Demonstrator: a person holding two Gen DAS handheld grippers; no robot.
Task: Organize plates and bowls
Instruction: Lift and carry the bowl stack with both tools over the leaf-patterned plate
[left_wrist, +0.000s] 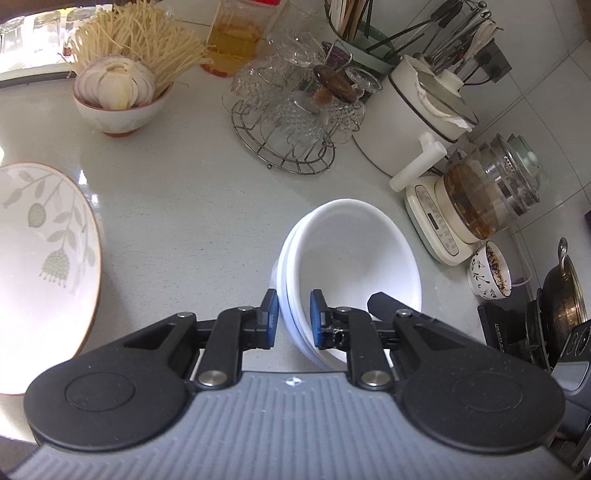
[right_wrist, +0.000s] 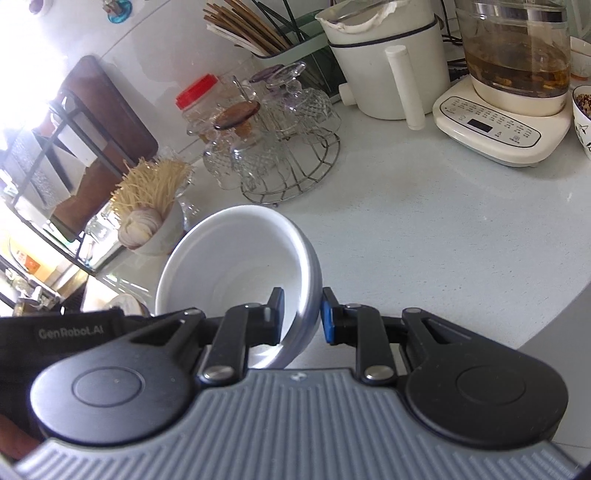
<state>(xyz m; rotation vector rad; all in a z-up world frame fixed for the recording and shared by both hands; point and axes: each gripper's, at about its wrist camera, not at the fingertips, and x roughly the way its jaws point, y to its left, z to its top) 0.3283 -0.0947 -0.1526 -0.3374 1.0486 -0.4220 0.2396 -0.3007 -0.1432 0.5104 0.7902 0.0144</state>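
Note:
A stack of nested white bowls (left_wrist: 354, 254) sits on the grey counter. My left gripper (left_wrist: 293, 317) is shut on the stack's left rim, one blue pad outside and one inside. My right gripper (right_wrist: 302, 314) is shut on the right rim of the white bowls (right_wrist: 236, 266), one finger inside and one outside; its black finger tip shows inside the bowl in the left wrist view (left_wrist: 384, 302). A large floral plate with a brown rim (left_wrist: 40, 266) lies on the counter to the left.
A bowl of garlic and noodles (left_wrist: 118, 96), a wire rack of glass cups (left_wrist: 291, 122), a white pot (left_wrist: 417, 122), a glass kettle on its base (left_wrist: 476, 206), a small patterned bowl (left_wrist: 489, 273) and a dark pan (left_wrist: 561, 295) ring the counter.

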